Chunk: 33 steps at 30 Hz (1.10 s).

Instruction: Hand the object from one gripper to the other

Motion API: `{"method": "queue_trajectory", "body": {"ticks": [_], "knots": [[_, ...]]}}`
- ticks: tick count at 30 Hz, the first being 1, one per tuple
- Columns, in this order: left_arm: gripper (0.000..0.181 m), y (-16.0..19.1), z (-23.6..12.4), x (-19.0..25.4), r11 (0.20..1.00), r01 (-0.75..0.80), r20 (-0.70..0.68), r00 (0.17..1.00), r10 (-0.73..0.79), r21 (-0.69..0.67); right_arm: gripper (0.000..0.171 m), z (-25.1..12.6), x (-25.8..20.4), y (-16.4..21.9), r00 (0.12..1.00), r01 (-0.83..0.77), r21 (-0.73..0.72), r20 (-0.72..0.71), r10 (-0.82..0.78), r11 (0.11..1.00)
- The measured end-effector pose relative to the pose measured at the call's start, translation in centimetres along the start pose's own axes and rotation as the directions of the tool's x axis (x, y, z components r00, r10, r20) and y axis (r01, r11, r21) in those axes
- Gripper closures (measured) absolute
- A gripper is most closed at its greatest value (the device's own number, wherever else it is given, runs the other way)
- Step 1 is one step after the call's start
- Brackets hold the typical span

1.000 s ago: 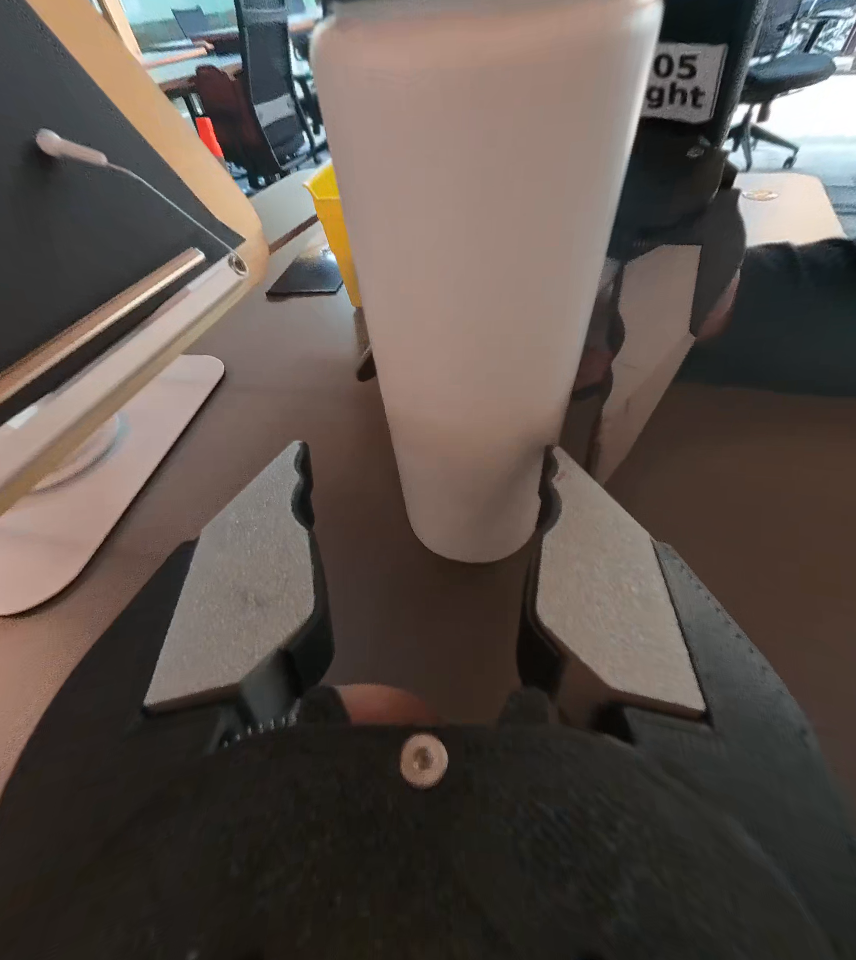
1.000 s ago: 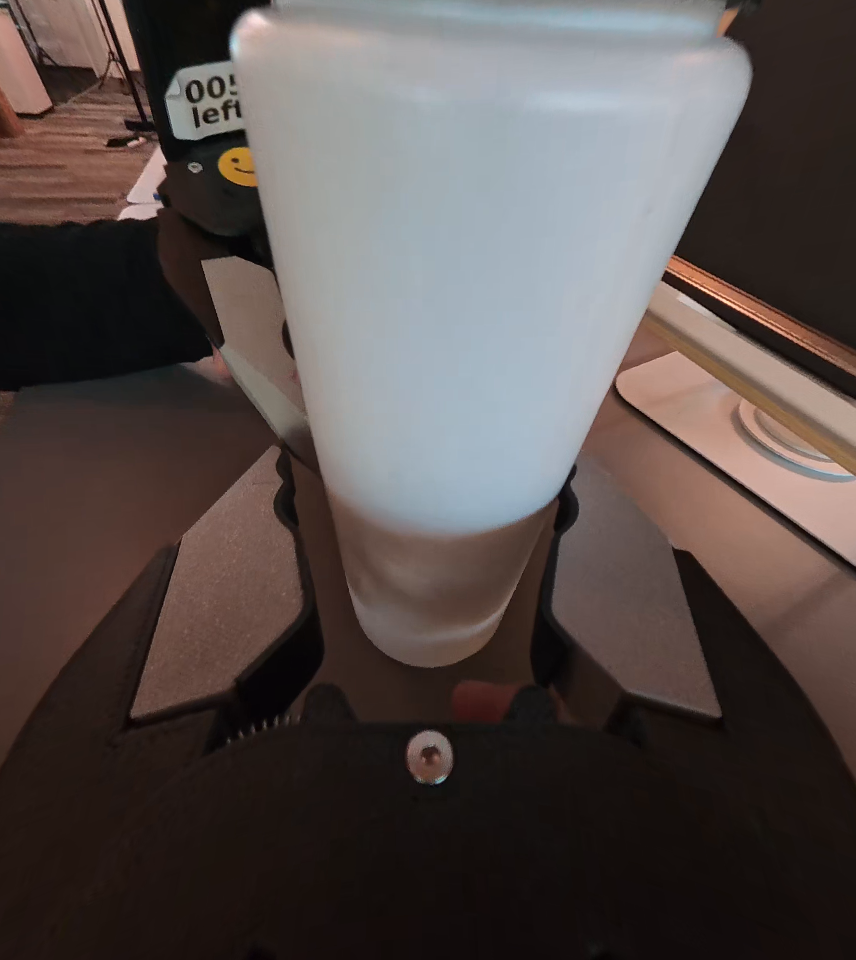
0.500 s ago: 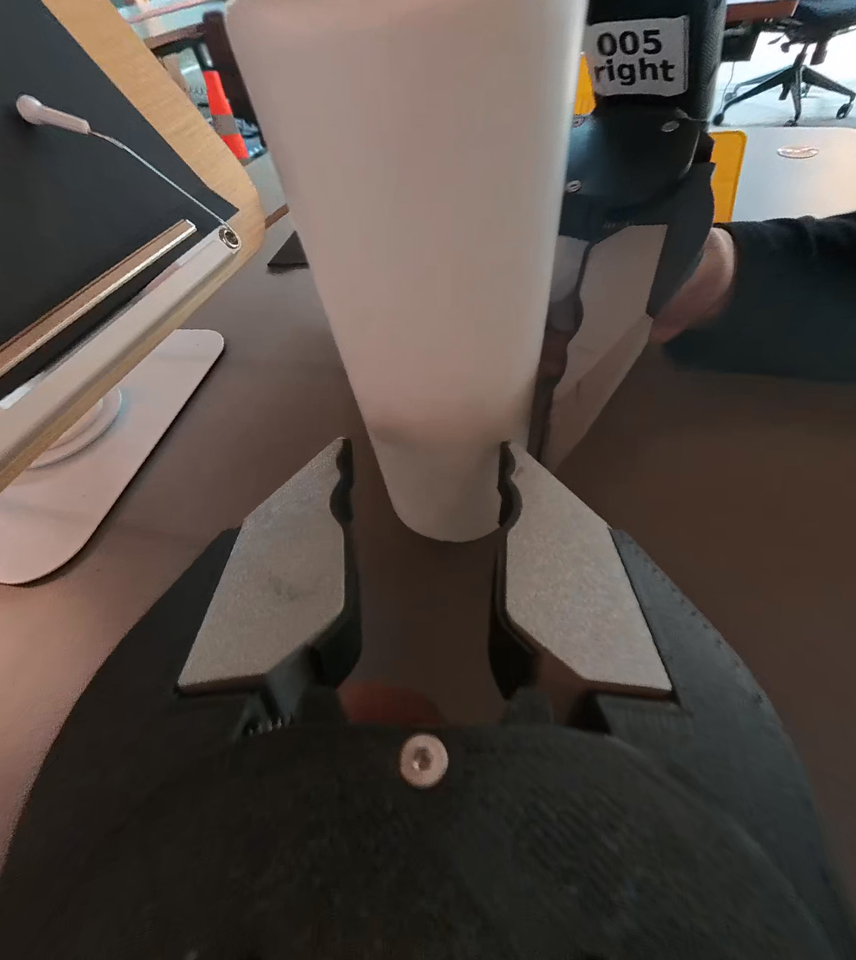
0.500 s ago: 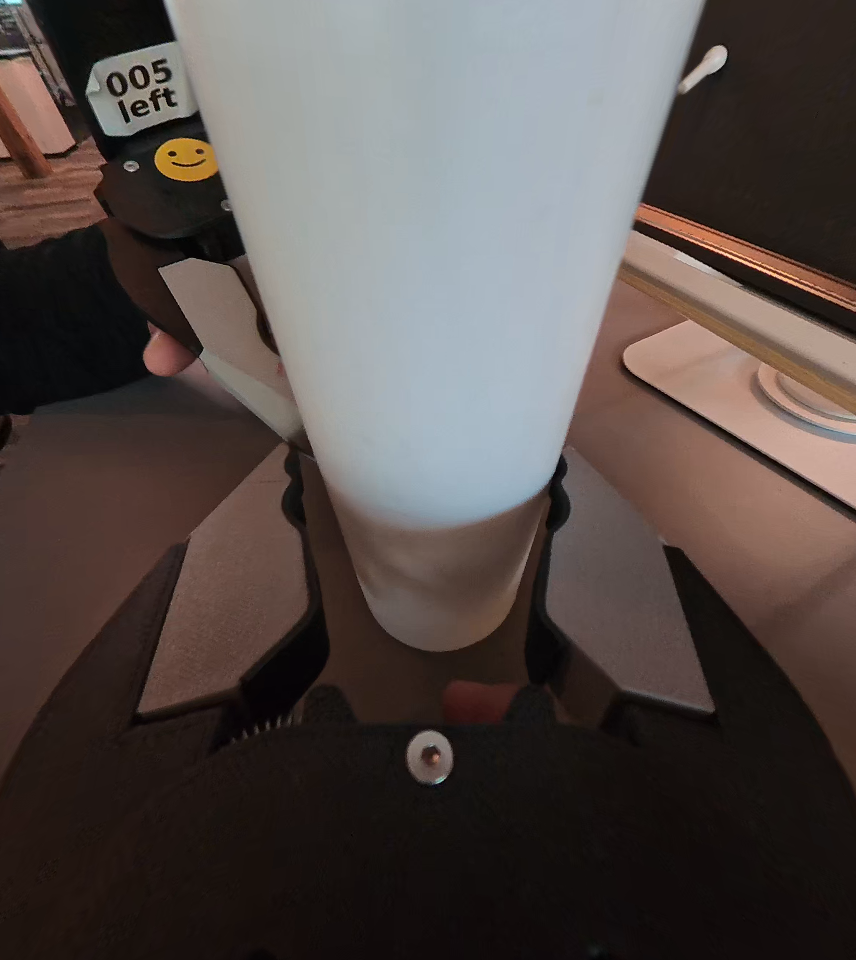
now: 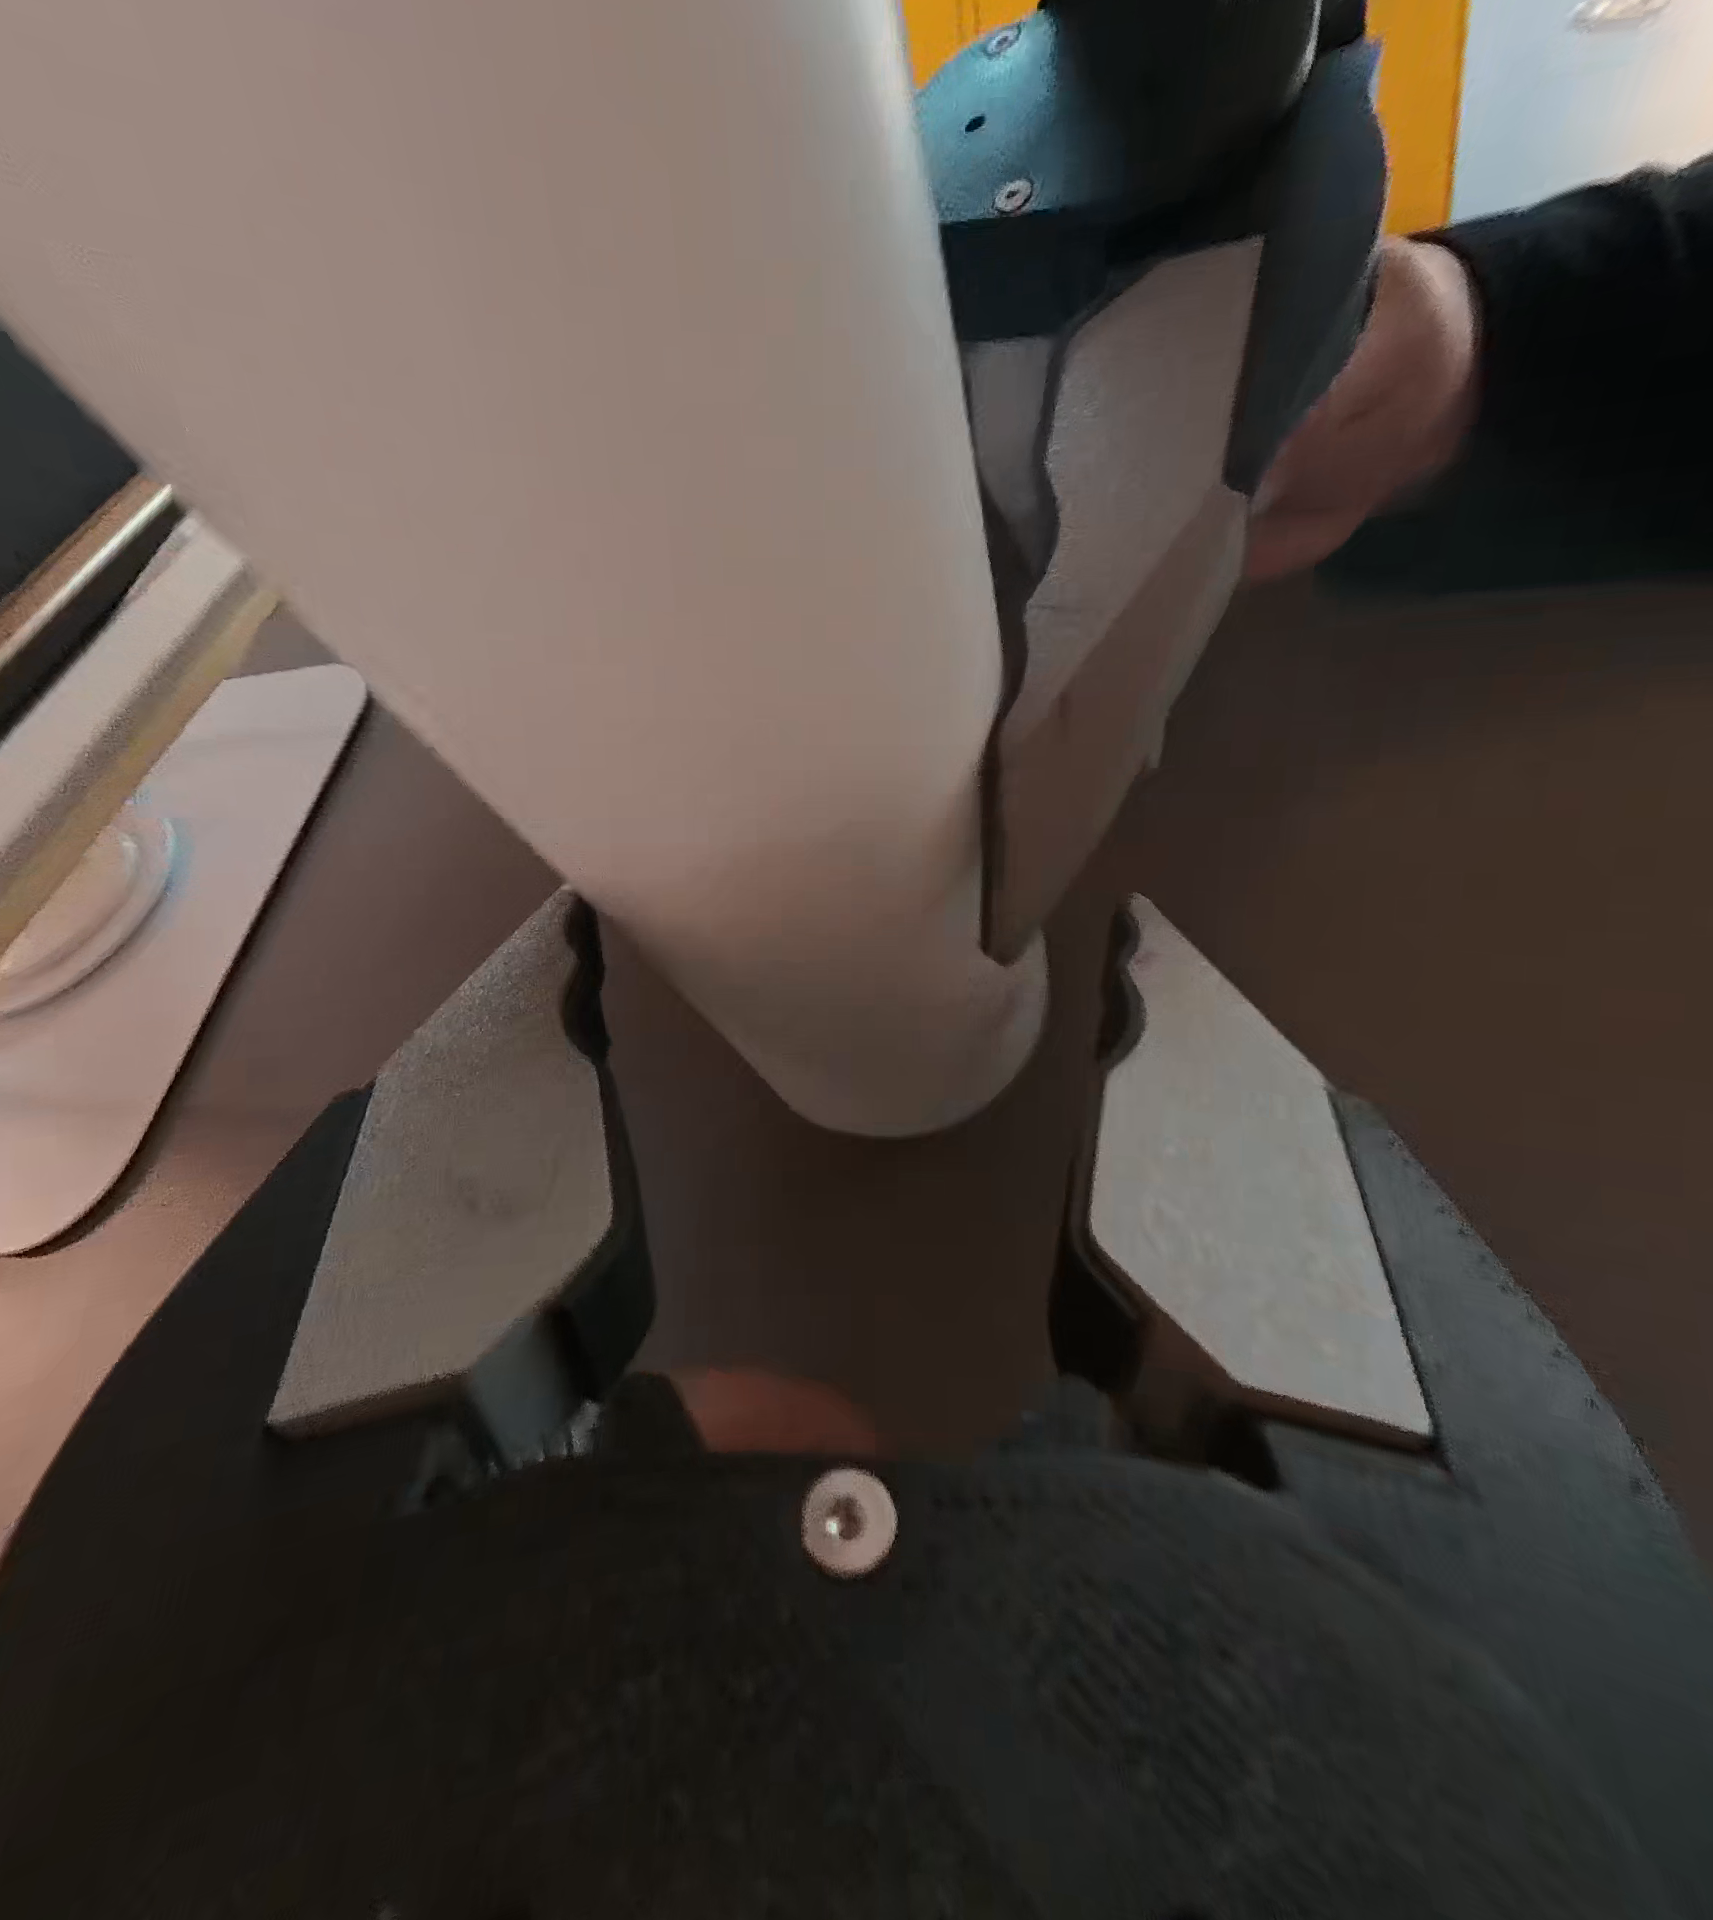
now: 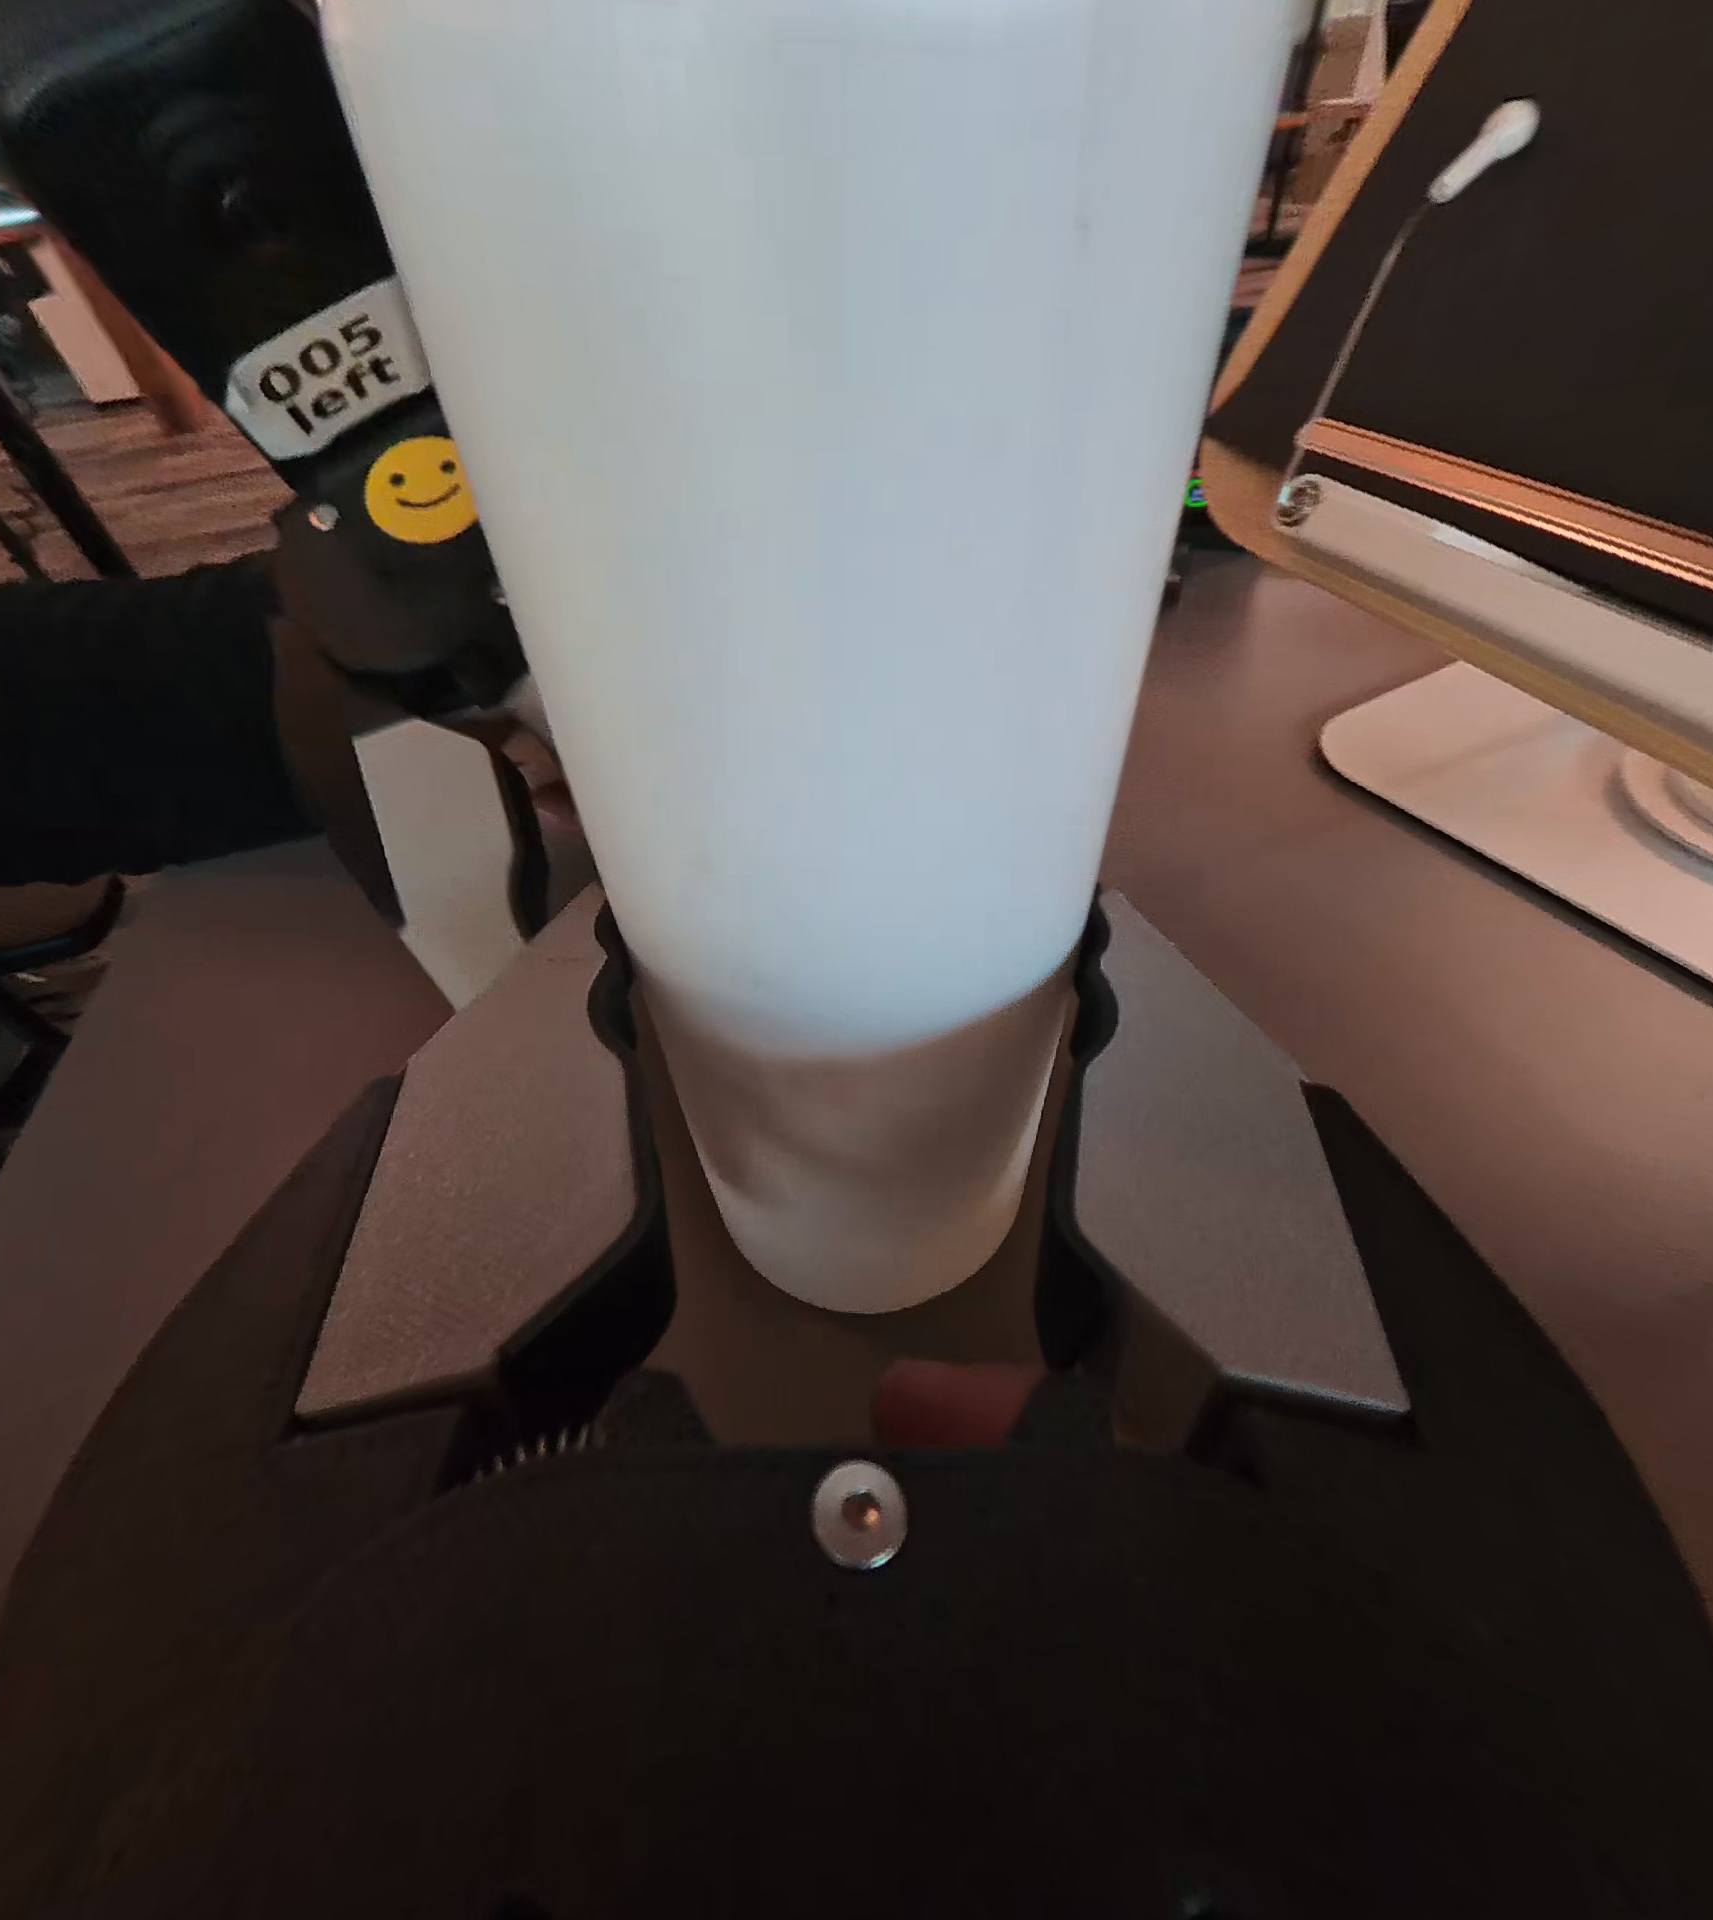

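Left wrist view: a tall white bottle (image 5: 540, 499) fills the upper left and centre of the frame, leaning to the left, its rounded end low in the centre. That end sits between the two grey fingers (image 5: 1236, 1205) of the left claw (image 5: 852, 997), which stands open with a gap on each side of the bottle. Half a second ago these fingers were closer together, nearly against the bottle; now they are spread wider. At upper right the right claw (image 5: 1018, 831) presses one grey finger along the bottle's side, held by a hand (image 5: 1371, 416) in a dark sleeve. No writing shows in this view. A monitor base (image 5: 104, 987) rests on the brown bench (image 5: 1454, 883) at left.

Right wrist view: the white bottle (image 6: 810, 468) rises upright through the centre, and the right claw (image 6: 852, 997) is clamped on its lower end, both fingers touching it. At left, behind the bottle, the left claw (image 6: 478, 831) carries a white label with printed writing and a yellow smiley sticker (image 6: 419, 488). A monitor (image 6: 1610, 436) stands at right.
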<state>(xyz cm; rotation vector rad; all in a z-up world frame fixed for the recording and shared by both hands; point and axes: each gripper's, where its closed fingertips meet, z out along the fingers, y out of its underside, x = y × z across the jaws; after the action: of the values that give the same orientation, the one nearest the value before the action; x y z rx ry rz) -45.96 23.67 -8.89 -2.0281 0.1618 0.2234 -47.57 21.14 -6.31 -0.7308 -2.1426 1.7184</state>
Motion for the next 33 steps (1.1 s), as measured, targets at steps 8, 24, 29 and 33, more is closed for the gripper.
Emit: {"method": "queue_trajectory", "body": {"ticks": [8,24,29,33], "knots": [[0.091,-0.6,0.8,-0.3,0.998,0.051,0.026,0.998,-0.053,0.047,0.086,0.2,-0.9,-0.1,0.997,-0.048,0.004,0.067,0.047,0.999],[0.098,-2.6,-1.4,-3.8,0.979,-0.199,0.312,0.934,0.176,0.043,0.059,-0.9,1.0,-3.1,0.993,0.016,0.140,-0.116,0.001,0.990],[0.097,-4.0,-0.5,-1.4,0.977,-0.188,0.267,0.951,0.155,0.104,0.059,-0.7,-0.2,-4.3,0.997,0.002,0.193,-0.074,0.013,0.981],[0.103,-4.1,-0.9,-1.3,0.982,-0.093,0.206,0.977,0.059,0.162,0.076,-1.3,0.2,-4.5,0.980,0.133,0.132,-0.169,-0.110,0.982]]}}
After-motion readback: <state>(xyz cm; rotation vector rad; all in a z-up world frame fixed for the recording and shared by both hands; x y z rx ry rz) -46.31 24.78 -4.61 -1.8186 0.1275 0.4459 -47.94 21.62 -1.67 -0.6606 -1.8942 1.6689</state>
